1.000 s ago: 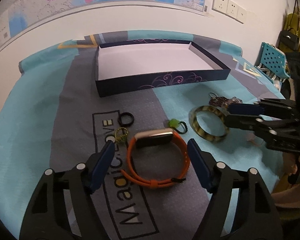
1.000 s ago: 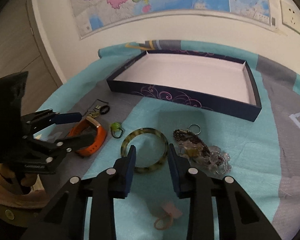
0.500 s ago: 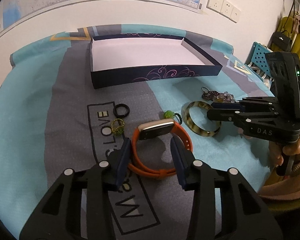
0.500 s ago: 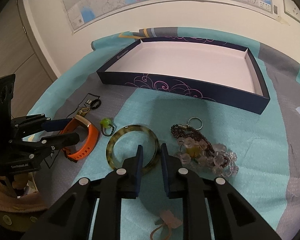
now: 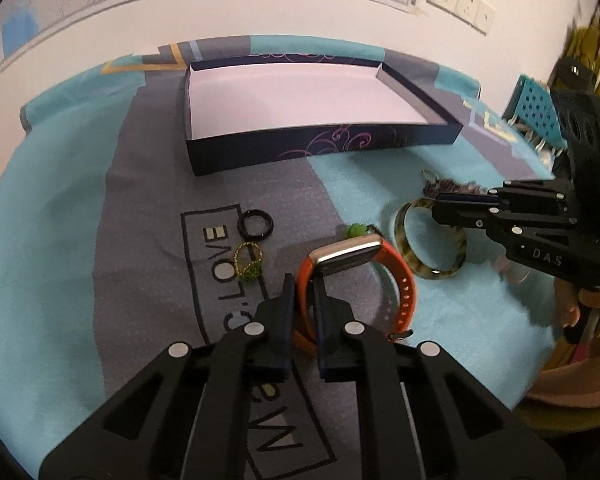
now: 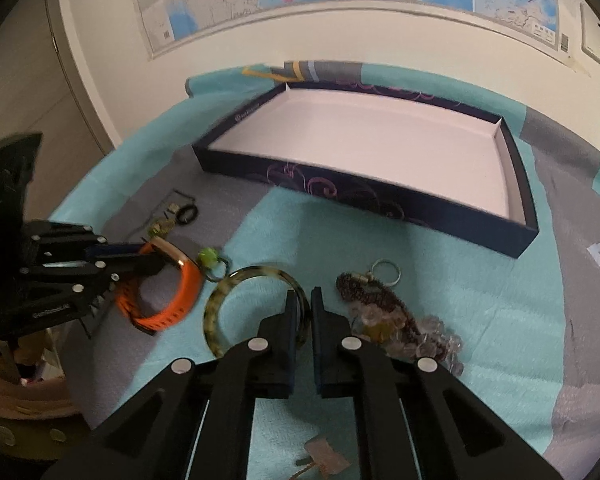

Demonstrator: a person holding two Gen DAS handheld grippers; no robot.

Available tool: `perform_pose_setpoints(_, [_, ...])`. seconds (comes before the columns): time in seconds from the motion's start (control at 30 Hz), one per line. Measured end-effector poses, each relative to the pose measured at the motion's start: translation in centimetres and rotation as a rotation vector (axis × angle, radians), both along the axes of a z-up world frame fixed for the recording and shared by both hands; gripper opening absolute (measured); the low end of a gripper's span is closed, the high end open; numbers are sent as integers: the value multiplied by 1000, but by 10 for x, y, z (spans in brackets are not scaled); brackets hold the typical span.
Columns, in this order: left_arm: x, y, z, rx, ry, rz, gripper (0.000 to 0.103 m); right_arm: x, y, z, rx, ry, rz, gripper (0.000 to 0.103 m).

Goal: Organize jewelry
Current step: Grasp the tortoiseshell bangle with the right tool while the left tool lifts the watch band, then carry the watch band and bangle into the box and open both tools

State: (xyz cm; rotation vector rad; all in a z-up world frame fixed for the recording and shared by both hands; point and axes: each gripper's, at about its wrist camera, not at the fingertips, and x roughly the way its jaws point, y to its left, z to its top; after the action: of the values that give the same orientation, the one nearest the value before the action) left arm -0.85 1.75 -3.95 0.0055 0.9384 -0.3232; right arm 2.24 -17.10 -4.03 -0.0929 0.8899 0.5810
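My left gripper (image 5: 303, 286) is shut on the strap of the orange watch (image 5: 396, 280), which also shows in the right wrist view (image 6: 180, 300). My right gripper (image 6: 303, 300) is shut on the rim of the tortoiseshell bangle (image 6: 216, 304), seen from the left wrist view (image 5: 448, 268) too. Both items sit low over the cloth. The dark blue box (image 5: 260, 152) with a white inside stands open and empty at the back, also in the right wrist view (image 6: 380, 196).
On the cloth lie a black ring (image 5: 255, 224), a small green-gold charm (image 5: 249, 262), a green bead ring (image 6: 209, 258), a pile of bead bracelets with a key ring (image 6: 392, 316) and a pink tie (image 6: 324, 460). A wall with a map stands behind.
Both grippers closed from wide open: the left onto the watch strap, the right onto the bangle rim. Both moved forward and down toward the cloth.
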Motion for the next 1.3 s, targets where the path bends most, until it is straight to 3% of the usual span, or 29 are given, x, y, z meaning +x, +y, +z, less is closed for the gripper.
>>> perform_pose_setpoints(0.37, [33, 14, 46, -122, -83, 8, 9, 25, -26, 33, 83, -57, -52, 5])
perform_pose_setpoints(0.67, [104, 9, 73, -104, -132, 52, 9, 85, -49, 48, 65, -99, -125, 6])
perform_pose_setpoints(0.97, [189, -7, 56, -75, -80, 87, 9, 160, -50, 45, 40, -87, -166, 6])
perform_pose_setpoints(1.3, [251, -15, 23, -41, 28, 125, 9, 221, -40, 23, -18, -17, -216, 6])
